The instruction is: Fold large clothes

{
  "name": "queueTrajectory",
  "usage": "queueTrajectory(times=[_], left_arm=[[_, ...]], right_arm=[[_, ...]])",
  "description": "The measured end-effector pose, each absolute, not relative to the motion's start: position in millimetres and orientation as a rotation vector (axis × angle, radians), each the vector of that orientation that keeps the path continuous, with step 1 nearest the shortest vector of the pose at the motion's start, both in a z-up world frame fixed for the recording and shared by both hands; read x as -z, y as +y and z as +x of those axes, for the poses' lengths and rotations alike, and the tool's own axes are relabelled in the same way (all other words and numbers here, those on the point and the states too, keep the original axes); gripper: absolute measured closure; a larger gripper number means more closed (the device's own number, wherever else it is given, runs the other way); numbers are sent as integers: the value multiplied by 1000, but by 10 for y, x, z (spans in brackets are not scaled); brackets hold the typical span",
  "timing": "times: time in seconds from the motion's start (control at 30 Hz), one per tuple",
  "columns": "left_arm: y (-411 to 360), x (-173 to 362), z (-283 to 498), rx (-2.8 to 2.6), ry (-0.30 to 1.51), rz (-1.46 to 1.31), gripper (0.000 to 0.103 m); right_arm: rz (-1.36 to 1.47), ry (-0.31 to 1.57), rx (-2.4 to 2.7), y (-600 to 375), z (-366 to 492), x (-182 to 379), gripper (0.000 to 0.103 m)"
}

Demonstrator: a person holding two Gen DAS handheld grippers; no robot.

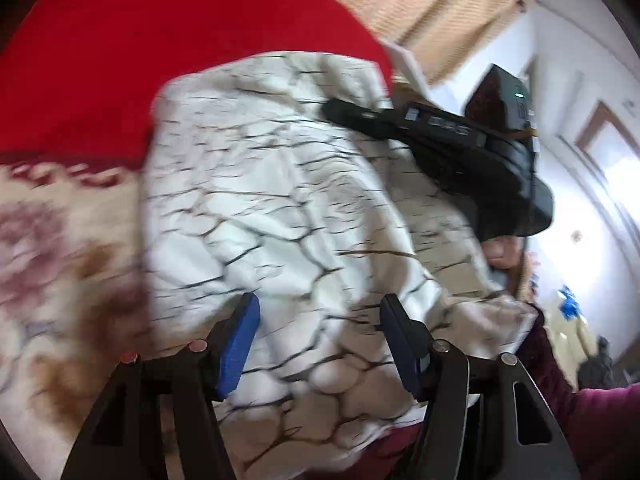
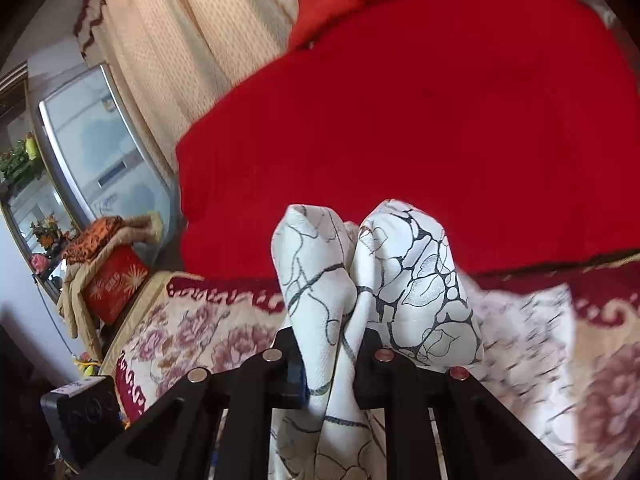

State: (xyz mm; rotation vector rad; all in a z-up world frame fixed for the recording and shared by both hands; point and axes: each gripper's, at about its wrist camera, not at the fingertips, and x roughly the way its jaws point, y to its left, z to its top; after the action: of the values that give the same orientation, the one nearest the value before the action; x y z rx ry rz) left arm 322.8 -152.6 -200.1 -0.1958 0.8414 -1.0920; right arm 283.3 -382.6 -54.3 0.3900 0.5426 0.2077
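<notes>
A large white garment with a black vein print [image 1: 280, 200] lies bunched on the bed. My left gripper [image 1: 320, 332] is open just above it, blue pads [image 1: 240, 344] apart, nothing between them. My right gripper [image 2: 332, 356] is shut on a bunched fold of the same white garment [image 2: 400, 272], which sticks up between and past its fingers. The right gripper also shows in the left wrist view [image 1: 460, 148], black, at the garment's far right edge, held by a hand.
A red blanket [image 2: 420, 120] covers the far part of the bed over a floral bedspread [image 2: 192, 332]. Cream curtains [image 2: 180, 40] and a window [image 2: 92, 140] stand on the left. A red box with folded cloth [image 2: 112, 280] sits beside the bed.
</notes>
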Motion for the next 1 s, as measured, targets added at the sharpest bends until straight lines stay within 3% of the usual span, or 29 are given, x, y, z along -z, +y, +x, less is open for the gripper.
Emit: queueTrajectory(times=[0.17,0.4,0.7,0.83,1.0], left_arm=[[-2103,2025,3138,1117,830,-111,41],[-2444,2146,3089,1077,820,29,41],[-1736,1712,3210,1099,744,-27,39],[-1181,1942,3532,935,828,-100,39],[-1295,2226,3642,890,886,-84,39]], right_arm=[[396,560,-109,-4334,2748,671,90],[467,806,-98,-4807,3101,1555,90],[606,813,-172,-5023,3095,1778,90],[600,788,-164,-4948,3025,1653,90],[563,745,-125,-4822,2910,1489,90]])
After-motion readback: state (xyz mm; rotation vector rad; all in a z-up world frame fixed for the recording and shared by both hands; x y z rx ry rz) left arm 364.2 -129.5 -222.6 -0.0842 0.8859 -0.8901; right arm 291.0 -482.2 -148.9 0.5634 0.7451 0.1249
